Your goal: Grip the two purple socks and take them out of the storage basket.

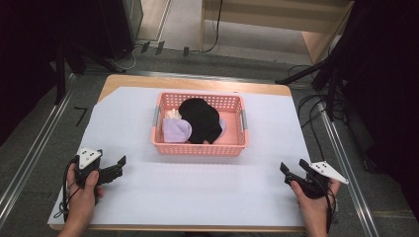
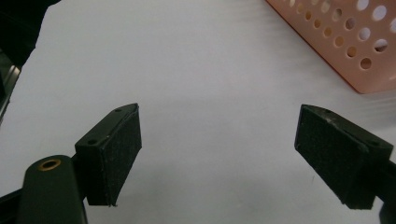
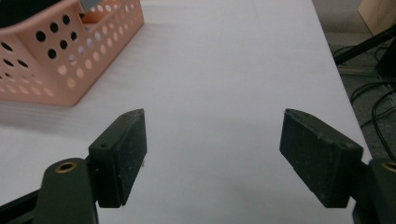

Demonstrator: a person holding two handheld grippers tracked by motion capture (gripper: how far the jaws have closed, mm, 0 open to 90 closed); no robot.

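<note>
Two hands come in over the near edge of the white tabletop [image 1: 197,197], one at each near corner, and each holds one hand-held gripper, so there are two in all. On the near left, the left hand-held gripper [image 1: 120,163] points toward the right and far side with its jaws standing apart and nothing between them; the left gripper view shows its two black pads [image 2: 119,154] wide of each other over bare white surface. On the near right, the right hand-held gripper [image 1: 292,167] points toward the far left, its jaws likewise spread with nothing between them, and its two pads [image 3: 126,154] hang over bare white surface in the right gripper view. One pink perforated basket [image 1: 197,146] sits on the far middle of the tabletop, between the two grippers and farther off than either, well apart from both. It lies to the far right of the left hand-held gripper and to the far left of the right one; a corner of it shows at the top right of the left gripper view [image 2: 345,42] and at the top left of the right gripper view [image 3: 60,51]. Inside the basket lie one large black cloth [image 1: 201,118], one smaller lilac cloth [image 1: 176,131] at its near left, and one small pale piece [image 1: 173,113] just behind that.
</note>
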